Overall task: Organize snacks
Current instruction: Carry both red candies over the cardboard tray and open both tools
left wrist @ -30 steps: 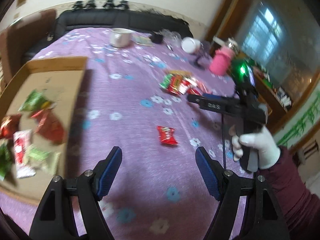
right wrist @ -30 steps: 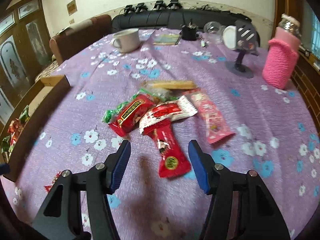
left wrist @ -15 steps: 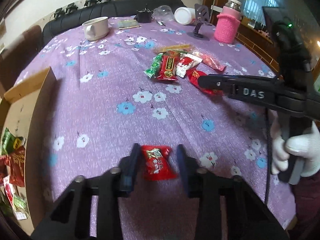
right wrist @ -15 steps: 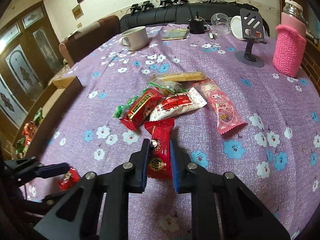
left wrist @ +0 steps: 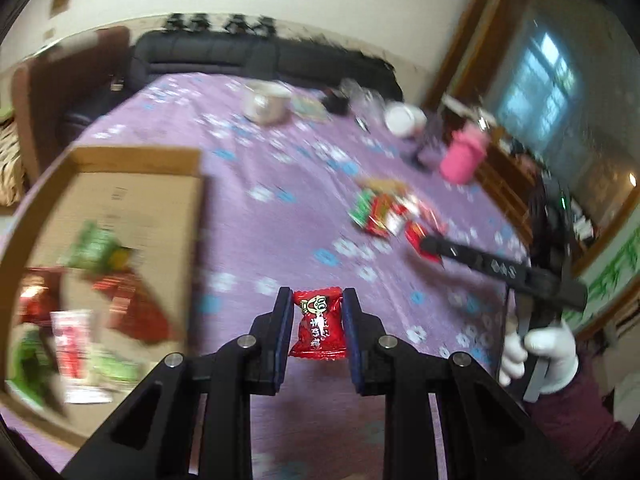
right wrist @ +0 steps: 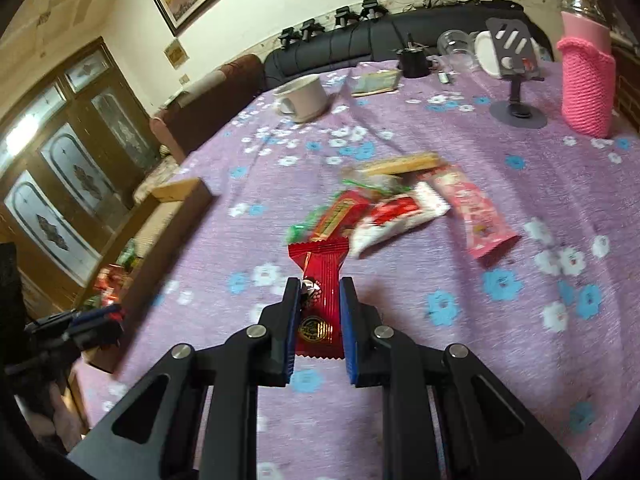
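My left gripper [left wrist: 317, 295] is shut on a small red candy packet [left wrist: 318, 328], held above the purple flowered tablecloth [left wrist: 280, 184]. To its left lies an open cardboard box [left wrist: 120, 184] with several snacks inside. My right gripper [right wrist: 320, 282] is shut on a long red snack packet [right wrist: 322, 268], lifted just in front of the snack pile [right wrist: 396, 212]. The left wrist view shows the pile [left wrist: 384, 212] at mid-right, and the right gripper [left wrist: 430, 246] with its red packet in a white-gloved hand [left wrist: 540, 356]. The box [right wrist: 176, 200] is at the left in the right wrist view.
At the table's far end stand a white mug [right wrist: 302, 98], a black phone stand [right wrist: 516, 76], a glass jar [right wrist: 454, 46] and a bottle in a pink knitted sleeve [right wrist: 586, 80]. A black sofa [right wrist: 360, 44] runs behind the table.
Both grippers went from open to shut, each closing on a red packet and lifting it off the cloth. The left gripper has swung towards the box.
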### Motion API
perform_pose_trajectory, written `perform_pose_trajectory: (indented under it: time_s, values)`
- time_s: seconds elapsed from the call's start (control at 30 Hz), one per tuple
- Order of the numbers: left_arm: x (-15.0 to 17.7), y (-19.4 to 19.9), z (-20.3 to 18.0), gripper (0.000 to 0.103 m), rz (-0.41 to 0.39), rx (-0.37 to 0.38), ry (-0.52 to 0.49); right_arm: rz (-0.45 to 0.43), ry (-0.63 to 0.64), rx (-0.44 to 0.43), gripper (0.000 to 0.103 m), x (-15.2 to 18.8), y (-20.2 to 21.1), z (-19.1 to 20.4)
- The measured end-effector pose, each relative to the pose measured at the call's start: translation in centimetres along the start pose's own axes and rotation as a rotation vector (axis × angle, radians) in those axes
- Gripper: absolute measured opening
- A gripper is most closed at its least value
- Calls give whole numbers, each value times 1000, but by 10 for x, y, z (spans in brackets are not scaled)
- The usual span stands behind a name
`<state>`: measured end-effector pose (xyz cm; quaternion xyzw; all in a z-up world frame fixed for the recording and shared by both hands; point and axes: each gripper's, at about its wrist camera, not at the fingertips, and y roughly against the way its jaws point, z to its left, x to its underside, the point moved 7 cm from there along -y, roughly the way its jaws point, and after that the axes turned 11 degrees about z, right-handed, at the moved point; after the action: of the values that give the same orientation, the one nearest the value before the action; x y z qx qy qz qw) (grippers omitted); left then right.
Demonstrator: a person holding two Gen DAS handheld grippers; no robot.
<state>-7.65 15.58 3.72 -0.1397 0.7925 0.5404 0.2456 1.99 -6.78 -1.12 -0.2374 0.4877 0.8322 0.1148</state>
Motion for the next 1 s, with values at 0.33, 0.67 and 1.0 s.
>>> perform_pose_trajectory:
  time_s: [0.33, 0.67, 1.0]
  values:
    - [-39, 37, 119, 23, -69, -83, 200, 61, 157, -108, 21, -22, -26, 118]
    - [-59, -2, 185, 24, 10, -120, 299, 186, 292, -113, 21, -37, -111, 218]
    - [-54, 4, 195, 51, 3, -47, 366, 229, 266, -89, 23, -40, -153, 221]
